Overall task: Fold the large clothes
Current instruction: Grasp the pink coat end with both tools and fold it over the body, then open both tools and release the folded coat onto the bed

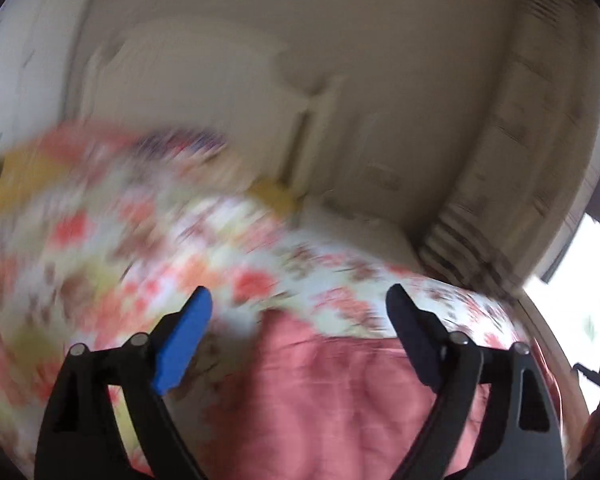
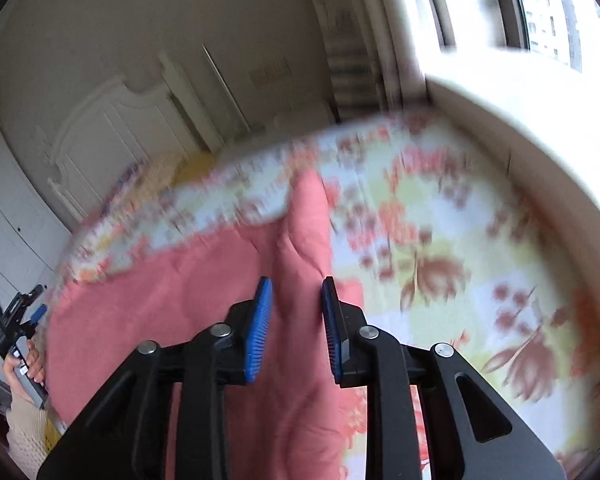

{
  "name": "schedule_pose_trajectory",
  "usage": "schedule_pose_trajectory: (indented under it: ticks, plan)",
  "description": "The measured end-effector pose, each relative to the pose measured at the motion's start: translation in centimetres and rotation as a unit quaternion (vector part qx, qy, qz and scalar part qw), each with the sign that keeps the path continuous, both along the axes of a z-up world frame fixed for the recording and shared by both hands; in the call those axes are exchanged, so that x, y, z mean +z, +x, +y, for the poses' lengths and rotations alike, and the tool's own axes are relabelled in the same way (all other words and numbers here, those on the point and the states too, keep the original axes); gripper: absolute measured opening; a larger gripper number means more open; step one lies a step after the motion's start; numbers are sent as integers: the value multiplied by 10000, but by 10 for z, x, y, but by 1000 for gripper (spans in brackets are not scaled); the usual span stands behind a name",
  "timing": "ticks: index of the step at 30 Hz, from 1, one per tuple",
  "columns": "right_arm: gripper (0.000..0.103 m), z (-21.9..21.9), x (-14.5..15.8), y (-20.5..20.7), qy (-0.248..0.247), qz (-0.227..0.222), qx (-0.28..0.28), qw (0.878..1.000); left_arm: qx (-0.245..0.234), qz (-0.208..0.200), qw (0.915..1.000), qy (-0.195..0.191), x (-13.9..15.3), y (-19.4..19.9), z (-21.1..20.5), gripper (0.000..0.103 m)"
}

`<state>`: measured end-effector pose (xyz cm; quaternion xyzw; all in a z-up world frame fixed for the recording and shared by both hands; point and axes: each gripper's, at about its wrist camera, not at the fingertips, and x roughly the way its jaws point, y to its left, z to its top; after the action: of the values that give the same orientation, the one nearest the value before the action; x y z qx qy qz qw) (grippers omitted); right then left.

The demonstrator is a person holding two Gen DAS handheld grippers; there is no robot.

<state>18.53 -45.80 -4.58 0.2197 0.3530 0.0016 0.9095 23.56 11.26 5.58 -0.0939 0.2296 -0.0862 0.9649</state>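
On the bed [image 2: 460,216] lies a big pink quilt [image 2: 180,288]. It looks soft and puffy, with stitched lines and bumpy folds. The bed sheet under it is thin and smooth, with red, brown and yellow flowers on white. The quilt covers the near part of the bed, and one long fold of it runs up toward the white headboard [image 2: 112,128]. The headboard is hard, with a curvy top.

The right claw [image 2: 297,300] is above the quilt. Its two black arms end in blue ribbed pads [image 2: 258,332]. They stand close, with a narrow gap, and the pink fold shows between them. I cannot tell if the pads touch the cloth.

The left claw [image 1: 298,300] is spread wide over the near edge of the quilt [image 1: 332,392], with nothing in it. Its picture is very blurry. One pad [image 1: 182,344] is blue and flat. In the right camera's view, the left claw [image 2: 36,312] shows small beside the quilt, held by a hand [image 2: 24,364] in a cream knit sleeve.

A yellow pillow [image 1: 274,196] sits by the headboard. A pale window sill [image 2: 520,112] curves just beside the bed.
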Motion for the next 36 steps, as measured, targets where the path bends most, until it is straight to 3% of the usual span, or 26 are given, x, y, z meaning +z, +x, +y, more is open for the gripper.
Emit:
schedule_pose_trajectory:
  ticks: [1, 3, 4, 6, 8, 11, 15, 16, 17, 19, 25, 32, 36]
  plan:
    - [34, 5, 13, -4, -50, -150, 10, 9999, -106, -106, 9997, 206, 8, -5, -15, 100]
    - [92, 25, 40, -8, -190, -528, 164, 9983, -395, -324, 9946, 903, 22, -19, -62, 101]
    - [98, 38, 50, -10, -357, -795, 212, 9960, -508, -318, 9913, 1168, 21, -21, -82, 101]
    - [98, 67, 65, -12, -668, -1089, 547, 9903, -635, -167, 9857, 1550, 14, -23, -115, 101]
    - [98, 100, 72, -5, -1020, -954, 860, 9865, -687, 45, 9819, 1765, 2, -13, -134, 101]
    - [96, 145, 65, 9, -1548, -748, 1307, 9764, -650, 389, 9710, 2267, -42, 5, -155, 101]
    - [96, 183, 15, 44, -1951, -50, 1672, 9664, -801, 988, 9540, 2715, -123, 37, -157, 101]
    - [96, 190, -6, 55, -2064, 231, 1737, 9626, -777, 1095, 9571, 2569, -132, 44, -152, 101]
    - [96, 196, -30, 63, -2141, 482, 1815, 9586, -762, 1189, 9594, 2443, -132, 49, -148, 101]
    - [97, 189, -49, 66, -1739, 261, 1793, 9680, -820, 1301, 9587, 2394, -136, 54, -146, 101]
    - [97, 181, -50, 67, -1584, 422, 1774, 9704, -815, 1388, 9574, 2400, -142, 52, -145, 101]
    - [97, 191, -54, 76, -1718, 509, 1768, 9678, -690, 1525, 9492, 2665, -143, 58, -153, 101]
    - [97, 193, -56, 78, -1815, 559, 1739, 9663, -679, 1559, 9486, 2669, -144, 59, -153, 101]
